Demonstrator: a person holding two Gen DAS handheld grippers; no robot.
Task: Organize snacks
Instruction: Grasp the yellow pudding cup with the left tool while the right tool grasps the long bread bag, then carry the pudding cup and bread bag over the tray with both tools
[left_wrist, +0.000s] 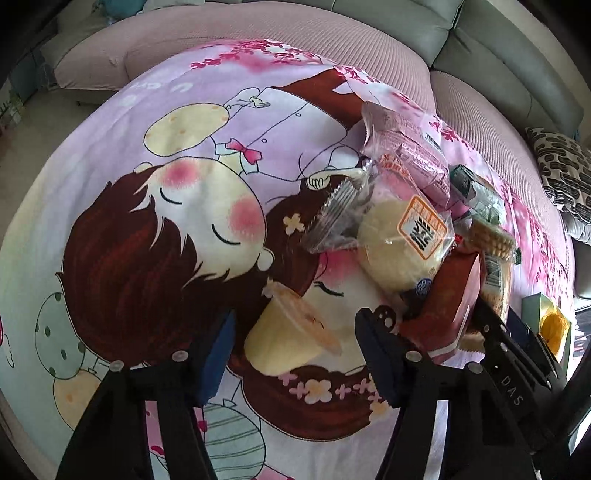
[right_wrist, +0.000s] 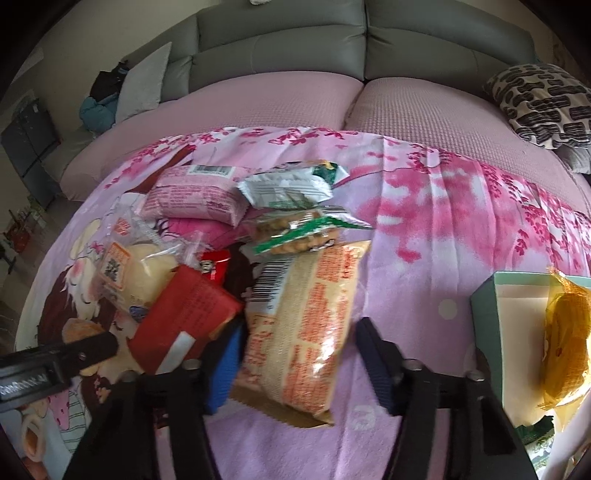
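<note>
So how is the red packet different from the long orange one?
The red packet is plain deep red with a white stripe; the orange packet is pale with orange print and a barcode. The red packet is shorter and lies tilted, propped on other snacks; the orange packet is longer and sits between the open fingers of the right gripper. Both are sealed snacks in the pile on the blanket.
</note>
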